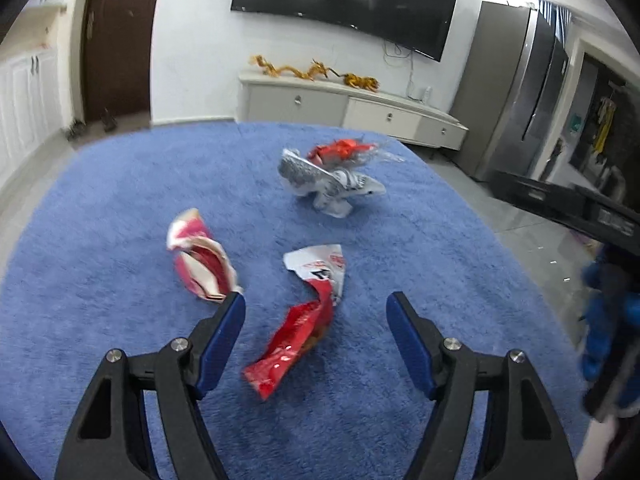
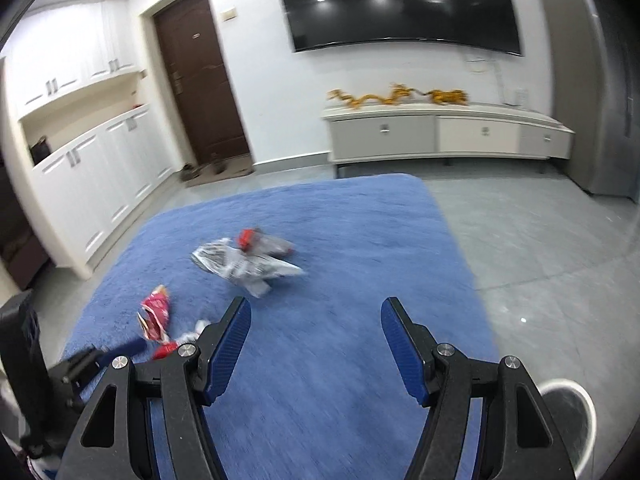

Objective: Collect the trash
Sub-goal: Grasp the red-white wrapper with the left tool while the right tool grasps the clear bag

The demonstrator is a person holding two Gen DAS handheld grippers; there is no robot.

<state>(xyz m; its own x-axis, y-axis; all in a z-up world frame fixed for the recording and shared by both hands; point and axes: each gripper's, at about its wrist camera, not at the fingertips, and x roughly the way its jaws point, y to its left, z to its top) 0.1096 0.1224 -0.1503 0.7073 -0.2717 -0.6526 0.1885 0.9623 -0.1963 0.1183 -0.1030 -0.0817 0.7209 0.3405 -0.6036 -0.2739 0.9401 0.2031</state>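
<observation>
Left view: my left gripper (image 1: 316, 304) gapes empty over the blue rug (image 1: 100, 208), the red wrapper (image 1: 296, 332) lying between its fingers, a pink one (image 1: 202, 262) beside, a grey one (image 1: 328, 184) farther off. Right view: right gripper (image 2: 316, 308) also open, holding nothing; white bin (image 2: 576, 412) at my right. Nothing collected yet, I reckon.

Both wrist views angled down, near, sharing blue rug (image 1: 120, 208) and wrappers (image 1: 332, 184)
</observation>
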